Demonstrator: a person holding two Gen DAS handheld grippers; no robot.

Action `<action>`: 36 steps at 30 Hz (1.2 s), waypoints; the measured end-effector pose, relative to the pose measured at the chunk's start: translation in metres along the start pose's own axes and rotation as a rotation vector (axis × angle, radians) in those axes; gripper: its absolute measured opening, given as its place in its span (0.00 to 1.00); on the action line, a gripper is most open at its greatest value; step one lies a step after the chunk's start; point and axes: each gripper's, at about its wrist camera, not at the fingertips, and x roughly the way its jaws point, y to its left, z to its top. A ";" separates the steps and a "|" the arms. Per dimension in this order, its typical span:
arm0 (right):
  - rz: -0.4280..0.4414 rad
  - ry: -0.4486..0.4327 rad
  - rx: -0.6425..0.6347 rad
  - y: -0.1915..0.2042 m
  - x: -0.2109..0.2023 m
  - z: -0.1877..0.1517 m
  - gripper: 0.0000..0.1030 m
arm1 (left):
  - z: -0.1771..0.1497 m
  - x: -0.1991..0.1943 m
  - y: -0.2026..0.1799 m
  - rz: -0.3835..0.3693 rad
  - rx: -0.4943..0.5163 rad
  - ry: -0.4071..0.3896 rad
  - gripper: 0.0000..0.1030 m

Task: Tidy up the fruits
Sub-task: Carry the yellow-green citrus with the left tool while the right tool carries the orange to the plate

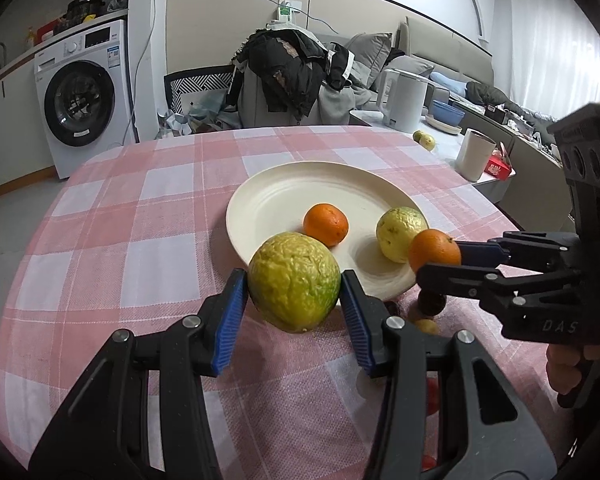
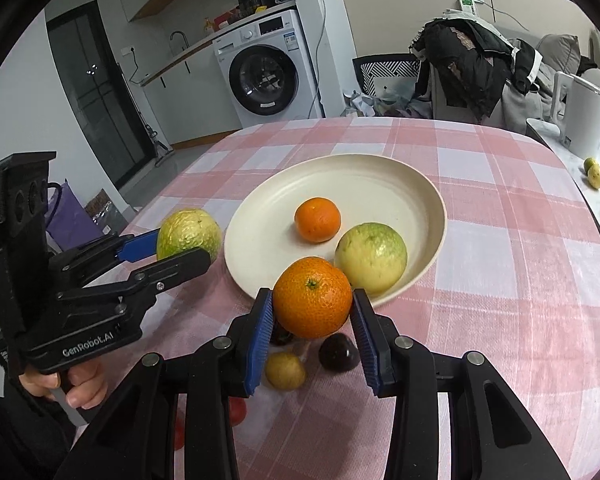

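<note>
Pink checked tablecloth (image 1: 140, 208) carries a cream round plate (image 2: 400, 184). My left gripper (image 1: 294, 292) clamps a wrinkled yellow-green fruit (image 1: 294, 280), my right gripper (image 2: 312, 304) clamps a glossy orange mandarin (image 2: 312, 298), both at the plate's near rim. I should lower each onto bare plate before releasing.

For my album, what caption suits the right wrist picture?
Right gripper carries an orange toward a plate of fruit.

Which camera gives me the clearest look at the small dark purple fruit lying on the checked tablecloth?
The right wrist view: the small dark purple fruit lies in plain sight between the right gripper fingers. In the left wrist view, only dark slivers show behind gripper fingers.
</note>
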 end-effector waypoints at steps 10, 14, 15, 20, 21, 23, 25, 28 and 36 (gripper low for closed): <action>0.009 0.040 -0.009 0.000 0.023 0.007 0.39 | 0.001 0.018 -0.005 0.009 0.016 0.018 0.43; 0.007 0.053 -0.023 -0.002 0.028 0.012 0.39 | 0.004 0.024 -0.004 0.012 0.015 0.020 0.43; 0.004 0.054 -0.025 -0.002 0.029 0.012 0.39 | 0.004 0.025 -0.004 0.011 0.013 0.022 0.43; -0.041 0.060 -0.044 -0.008 0.033 0.019 0.39 | 0.007 0.032 -0.006 0.013 0.027 0.025 0.43; -0.045 0.061 -0.042 -0.010 0.034 0.019 0.39 | 0.008 0.034 -0.007 0.013 0.030 0.027 0.43; -0.054 0.063 -0.042 -0.013 0.035 0.021 0.39 | 0.010 0.039 -0.008 0.016 0.039 0.033 0.43; -0.063 0.064 -0.039 -0.017 0.036 0.022 0.39 | 0.012 0.044 -0.010 0.022 0.049 0.038 0.43; -0.074 0.063 -0.040 -0.021 0.038 0.024 0.39 | 0.013 0.051 -0.011 0.026 0.052 0.047 0.43; -0.102 0.050 -0.012 -0.030 0.046 0.030 0.39 | 0.019 0.070 -0.005 0.037 0.032 0.072 0.43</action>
